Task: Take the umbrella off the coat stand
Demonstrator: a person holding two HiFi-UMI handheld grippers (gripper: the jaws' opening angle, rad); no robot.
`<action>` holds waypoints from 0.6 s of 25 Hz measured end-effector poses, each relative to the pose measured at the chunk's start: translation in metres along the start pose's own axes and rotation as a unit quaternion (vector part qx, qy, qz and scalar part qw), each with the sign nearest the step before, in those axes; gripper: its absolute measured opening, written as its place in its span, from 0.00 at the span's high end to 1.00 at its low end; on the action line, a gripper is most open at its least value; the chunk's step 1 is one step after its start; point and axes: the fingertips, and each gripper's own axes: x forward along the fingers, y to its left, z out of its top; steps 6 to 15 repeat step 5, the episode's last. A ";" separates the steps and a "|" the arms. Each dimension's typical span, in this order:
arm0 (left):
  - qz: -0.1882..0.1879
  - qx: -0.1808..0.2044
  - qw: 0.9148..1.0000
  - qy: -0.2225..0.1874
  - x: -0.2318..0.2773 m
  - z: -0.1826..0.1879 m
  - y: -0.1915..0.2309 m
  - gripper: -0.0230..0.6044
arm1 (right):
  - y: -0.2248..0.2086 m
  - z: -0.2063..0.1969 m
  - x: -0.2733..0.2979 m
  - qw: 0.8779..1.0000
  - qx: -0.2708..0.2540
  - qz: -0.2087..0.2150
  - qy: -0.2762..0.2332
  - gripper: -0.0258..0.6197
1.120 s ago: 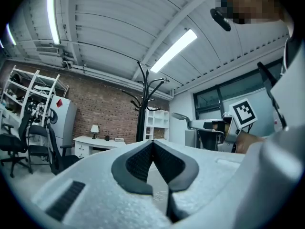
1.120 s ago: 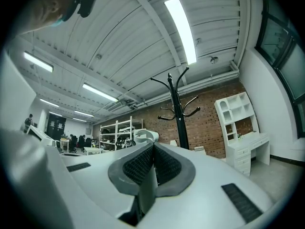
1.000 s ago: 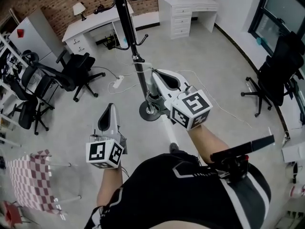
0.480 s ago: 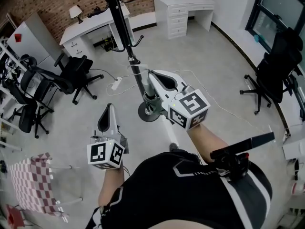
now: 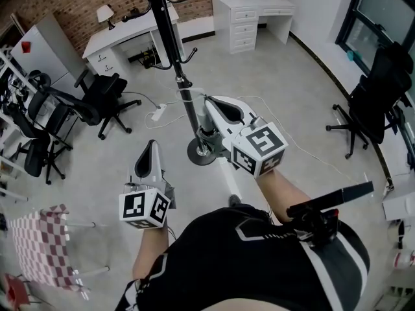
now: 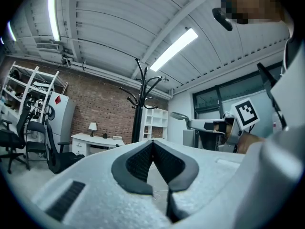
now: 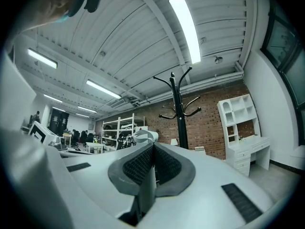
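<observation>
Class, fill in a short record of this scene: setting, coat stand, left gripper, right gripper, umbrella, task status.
setting: office with brick wall, white desk, black chairs
coat stand: black, upright, just ahead of the person
left gripper: shut, empty, away from the stand
right gripper: shut on the umbrella
umbrella: pale, close beside the stand's pole
task status: cannot tell whether the umbrella is free of the stand

Bright, even indoor light from long white fluorescent ceiling strips [image 7: 186, 27], which bloom slightly. Shadows on the pale grey smooth floor [image 5: 285, 89] are faint and soft. Gripper views: strong fisheye bending, black vignetted corners; the white plastic left gripper [image 6: 152, 142] and right gripper [image 7: 152, 146] lie close and softly focused.
</observation>
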 end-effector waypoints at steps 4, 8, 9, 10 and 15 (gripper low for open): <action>-0.008 0.011 1.000 0.007 0.000 -0.001 -0.004 0.95 | 0.002 -0.001 -0.001 1.000 0.000 0.000 0.001 0.95; -0.011 0.013 1.000 0.009 0.000 -0.002 -0.005 0.95 | 0.002 -0.001 -0.001 1.000 0.000 0.000 0.001 0.95; -0.011 0.013 1.000 0.009 0.000 -0.002 -0.005 0.95 | 0.002 -0.001 -0.001 1.000 0.000 0.000 0.001 0.95; -0.011 0.013 1.000 0.009 0.000 -0.002 -0.005 0.95 | 0.002 -0.001 -0.001 1.000 0.000 0.000 0.001 0.95; -0.011 0.013 1.000 0.009 0.000 -0.002 -0.005 0.95 | 0.002 -0.001 -0.001 1.000 0.000 0.000 0.001 0.95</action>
